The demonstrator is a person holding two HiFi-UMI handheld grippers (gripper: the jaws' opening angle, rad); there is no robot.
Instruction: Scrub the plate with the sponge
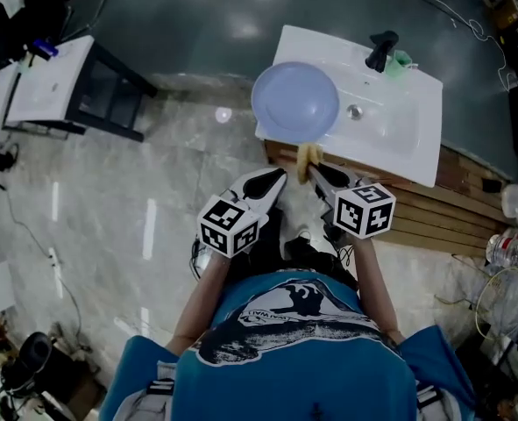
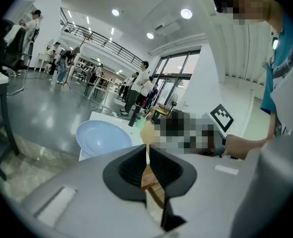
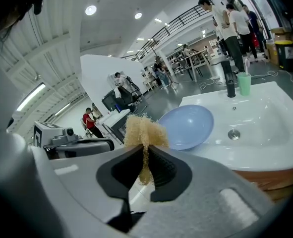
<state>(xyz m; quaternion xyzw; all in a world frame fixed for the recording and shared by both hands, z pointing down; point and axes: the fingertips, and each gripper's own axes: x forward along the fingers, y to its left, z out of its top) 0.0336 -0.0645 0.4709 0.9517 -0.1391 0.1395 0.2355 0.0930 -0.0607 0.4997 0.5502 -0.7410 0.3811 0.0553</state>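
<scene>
**Sink** (image 1: pixel 399 121): white basin at one o'clock in the head view, well ahead of both my hands. Nothing lies in the bowl.

**Plate** (image 1: pixel 294 102): pale blue, round. It lies hollow side up on the sink's nine o'clock rim, part of it overhanging. It sits at twelve o'clock from my jaws, a shade toward eleven from the right pair and a shade toward one from the left. It is near both but touching neither. Being round, it has no long axis to line up on.

**Right gripper** (image 1: pixel 320 172): the jaws are clamped on the sponge and point at the plate (image 3: pixel 186 125). I judge this hand slightly the nearer, and it carries the tool.

**Left gripper** (image 1: pixel 279 178): just beside the right, at its nine o'clock. The jaws (image 2: pixel 147 150) are drawn together with nothing between them. The plate (image 2: pixel 101 138) shows at their eleven o'clock.

**Sponge** (image 3: pixel 144 130): a yellow, fibrous tuft standing out past the right jaw tips. Its long axis runs six to twelve, straight toward the plate. My judgement is that the coming move is a reach forward along that line.
</scene>
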